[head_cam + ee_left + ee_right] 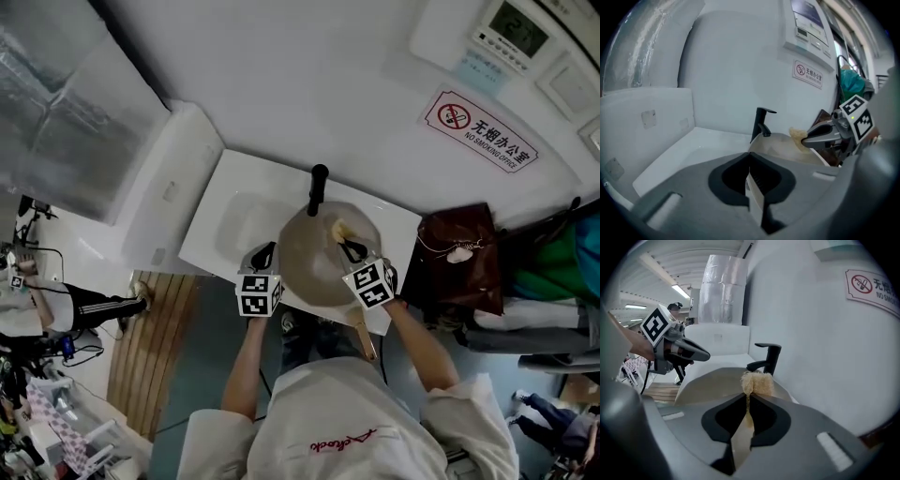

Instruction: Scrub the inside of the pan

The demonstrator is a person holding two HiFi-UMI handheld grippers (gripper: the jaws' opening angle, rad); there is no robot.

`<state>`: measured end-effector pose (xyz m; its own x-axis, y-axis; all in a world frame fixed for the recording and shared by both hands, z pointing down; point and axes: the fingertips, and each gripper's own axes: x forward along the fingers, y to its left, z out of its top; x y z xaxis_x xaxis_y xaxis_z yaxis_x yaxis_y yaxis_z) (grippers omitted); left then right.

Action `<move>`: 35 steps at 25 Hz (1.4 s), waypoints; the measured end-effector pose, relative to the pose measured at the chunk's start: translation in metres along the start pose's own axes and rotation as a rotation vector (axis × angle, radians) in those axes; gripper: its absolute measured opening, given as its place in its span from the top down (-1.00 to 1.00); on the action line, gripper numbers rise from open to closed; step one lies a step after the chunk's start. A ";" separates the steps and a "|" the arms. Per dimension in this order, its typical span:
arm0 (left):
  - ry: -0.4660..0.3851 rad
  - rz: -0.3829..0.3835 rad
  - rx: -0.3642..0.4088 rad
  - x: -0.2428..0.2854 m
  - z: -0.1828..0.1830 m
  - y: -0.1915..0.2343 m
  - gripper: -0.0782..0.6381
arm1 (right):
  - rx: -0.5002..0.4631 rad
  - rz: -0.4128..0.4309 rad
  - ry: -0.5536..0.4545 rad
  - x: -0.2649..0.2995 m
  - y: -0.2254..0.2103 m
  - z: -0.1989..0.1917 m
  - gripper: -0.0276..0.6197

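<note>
The right gripper [747, 397] is clenched on a tan scrub pad [757, 380]. The left gripper [750, 161] pinches the pan [314, 262] at its 9 o'clock rim. The pan sits over the sink [234, 220], with the faucet [317, 187] at 12 o'clock. A sign [478, 131] at 2 o'clock reads "NO SMOKING OFFICE".

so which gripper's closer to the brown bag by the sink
Right. The right gripper, shut on the scrub pad over the pan, sits just beside the brown bag; the left gripper grips the pan's opposite rim, farther from it.
</note>
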<state>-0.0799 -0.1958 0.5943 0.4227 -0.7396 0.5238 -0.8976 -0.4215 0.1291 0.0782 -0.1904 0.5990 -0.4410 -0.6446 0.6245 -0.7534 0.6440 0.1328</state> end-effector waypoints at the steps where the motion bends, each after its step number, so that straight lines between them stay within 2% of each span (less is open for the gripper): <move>1: -0.007 -0.008 0.005 -0.001 0.003 -0.003 0.78 | 0.002 -0.010 -0.013 -0.002 -0.001 0.004 0.82; 10: -0.065 -0.067 0.046 -0.011 0.031 -0.035 0.78 | 0.091 -0.080 -0.104 -0.024 -0.013 0.030 0.82; 20: -0.159 -0.092 0.089 -0.022 0.077 -0.048 0.78 | 0.164 -0.180 -0.245 -0.060 -0.044 0.072 0.82; 35: -0.269 -0.100 0.152 -0.039 0.139 -0.052 0.78 | 0.206 -0.268 -0.371 -0.095 -0.063 0.113 0.82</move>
<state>-0.0326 -0.2183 0.4507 0.5437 -0.7943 0.2711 -0.8296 -0.5575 0.0303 0.1120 -0.2162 0.4449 -0.3345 -0.9035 0.2681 -0.9281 0.3651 0.0724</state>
